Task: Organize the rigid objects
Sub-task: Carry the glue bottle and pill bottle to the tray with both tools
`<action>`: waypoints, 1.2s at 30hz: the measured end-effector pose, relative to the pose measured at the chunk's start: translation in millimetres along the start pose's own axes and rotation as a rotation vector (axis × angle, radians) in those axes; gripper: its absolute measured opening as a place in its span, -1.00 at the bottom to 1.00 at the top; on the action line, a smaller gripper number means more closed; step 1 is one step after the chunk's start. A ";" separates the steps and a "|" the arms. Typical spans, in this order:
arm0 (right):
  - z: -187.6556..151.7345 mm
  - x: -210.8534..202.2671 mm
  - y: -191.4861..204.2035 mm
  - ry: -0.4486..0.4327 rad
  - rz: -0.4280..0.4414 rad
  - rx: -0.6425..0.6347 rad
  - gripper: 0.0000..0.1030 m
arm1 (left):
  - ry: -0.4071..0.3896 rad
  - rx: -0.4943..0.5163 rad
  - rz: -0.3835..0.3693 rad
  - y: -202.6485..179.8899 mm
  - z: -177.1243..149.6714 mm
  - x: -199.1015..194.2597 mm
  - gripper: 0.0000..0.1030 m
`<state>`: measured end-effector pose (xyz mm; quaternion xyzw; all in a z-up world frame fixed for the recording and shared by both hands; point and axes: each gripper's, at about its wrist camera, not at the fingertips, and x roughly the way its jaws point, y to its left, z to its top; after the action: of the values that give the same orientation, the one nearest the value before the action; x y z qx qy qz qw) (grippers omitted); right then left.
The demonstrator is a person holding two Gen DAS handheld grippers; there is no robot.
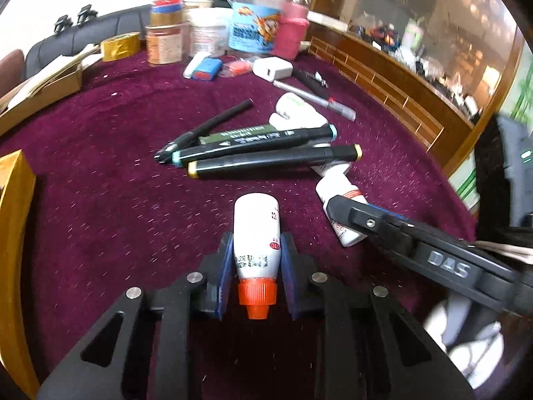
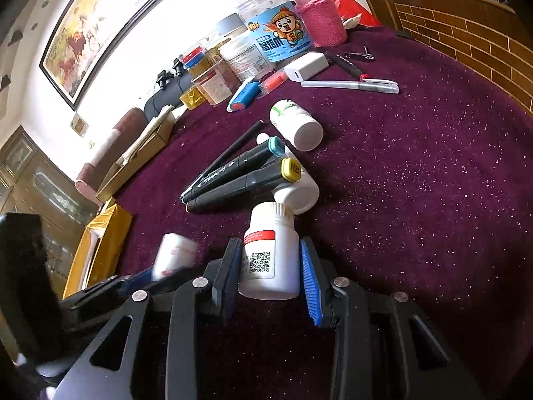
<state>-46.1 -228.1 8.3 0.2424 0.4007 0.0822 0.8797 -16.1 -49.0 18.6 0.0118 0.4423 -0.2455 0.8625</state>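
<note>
Currently both grippers are closed on bottles lying on the purple cloth (image 2: 416, 183). The left gripper (image 1: 255, 260) pinches the dropper bottle (image 1: 256, 230) across its body, orange cap (image 1: 257, 298) toward the camera. The right gripper (image 2: 270, 266) pinches the pill bottle (image 2: 271, 250) at mid-body, pads pressed on both sides; its cap end touches another white bottle (image 2: 299, 190) under the markers (image 2: 240, 173).

Procedure, as judged:
1. Confirm both grips are square before lifting; the round bodies may roll out of the pads.
2. Lift the pill bottle straight up first, so it does not drag the neighbouring bottle or shift the markers.
3. Keep the two grippers apart while rising; they work near each other.
4. Carry toward the gold box (image 2: 100, 243), the probable destination.
5. Release only once each bottle rests inside.
</note>
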 end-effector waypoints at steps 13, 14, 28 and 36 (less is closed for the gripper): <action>-1.0 -0.1 11.3 0.022 -0.045 -0.027 -0.41 | -0.191 -0.296 -0.112 112.7 -43.0 -127.0 -0.54; -1.9 -2.0 12.2 0.030 -0.019 -0.006 -0.41 | -0.201 -0.313 -0.112 121.2 -45.7 -133.8 -0.53; -2.0 8.2 136.7 0.113 0.199 -0.114 -0.40 | -0.234 -0.549 0.086 272.9 -81.9 -186.5 -0.53; -17.3 44.9 221.5 0.198 0.277 -0.216 -0.40 | -0.130 -0.599 0.114 312.3 -70.2 -162.1 -0.53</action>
<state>-18.1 -14.1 77.9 0.1901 0.4369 0.2684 0.8372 -12.9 309.1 39.0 -0.2337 0.4376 -0.0560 0.8664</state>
